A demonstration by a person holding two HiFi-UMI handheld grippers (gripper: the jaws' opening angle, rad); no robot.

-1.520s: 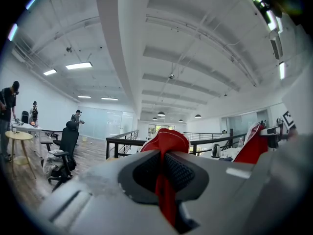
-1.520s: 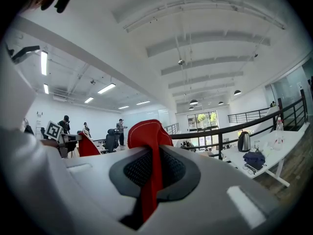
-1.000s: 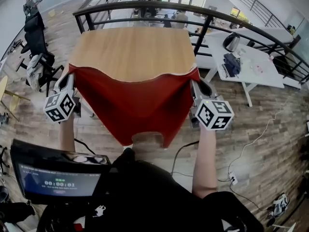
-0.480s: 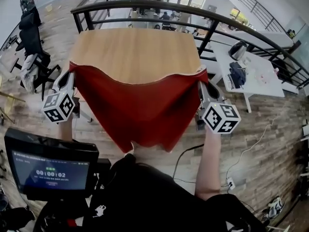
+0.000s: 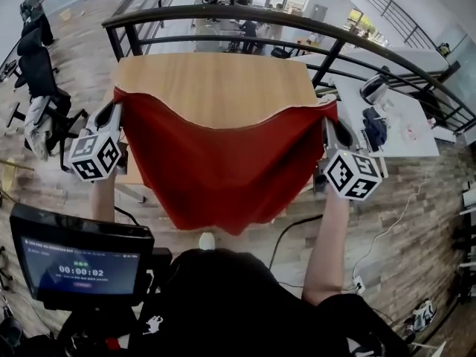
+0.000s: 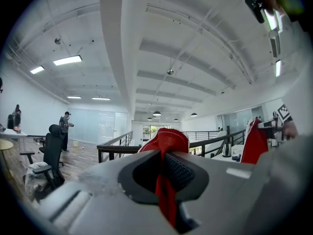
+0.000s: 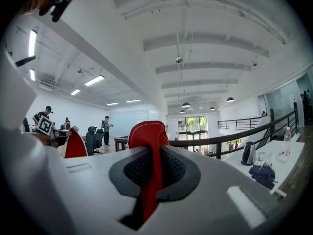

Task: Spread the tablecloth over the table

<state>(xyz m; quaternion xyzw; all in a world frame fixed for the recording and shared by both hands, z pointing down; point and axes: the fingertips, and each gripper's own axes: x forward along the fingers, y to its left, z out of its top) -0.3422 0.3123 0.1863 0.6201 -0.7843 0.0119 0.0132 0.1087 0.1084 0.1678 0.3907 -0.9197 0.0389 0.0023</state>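
Head view: red fabric tablecloth [image 5: 223,162] is stretched between left gripper [image 5: 117,111] and right gripper [image 5: 329,119], one beside each near corner of the square light-wood worktop [image 5: 216,80]. The leading hem lies across the near part of the wood and sags toward the person in the middle. The far part of the wood is bare. The rest of the cloth hangs off the near edge, down in front of the person. A black metal railing [image 5: 297,22] runs just beyond the far edge.

Left gripper view: jaws are together, clamped on a bunched red corner. A fold sticks up past the tips and the rest runs down between the pads. The gripper sits roughly level.

Right gripper view: same here, jaws pinched tight on the other corner, with a white-stitched hem visible on the fold above the tips.

Judgement: early stage, most of the spread is not yet done.
- **Hem tucking under:** the slack middle of the hem could drag on the wood and tuck under if the corners go far without more tension.
- **Losing the grip:** each grip holds only a small bunch, so the hanging bulk snagging on the near edge could pull fabric out of either gripper.
- **Skew:** one side running ahead would lay the cloth skewed.
- **Overshoot:** going too far would put the hem against the railing.
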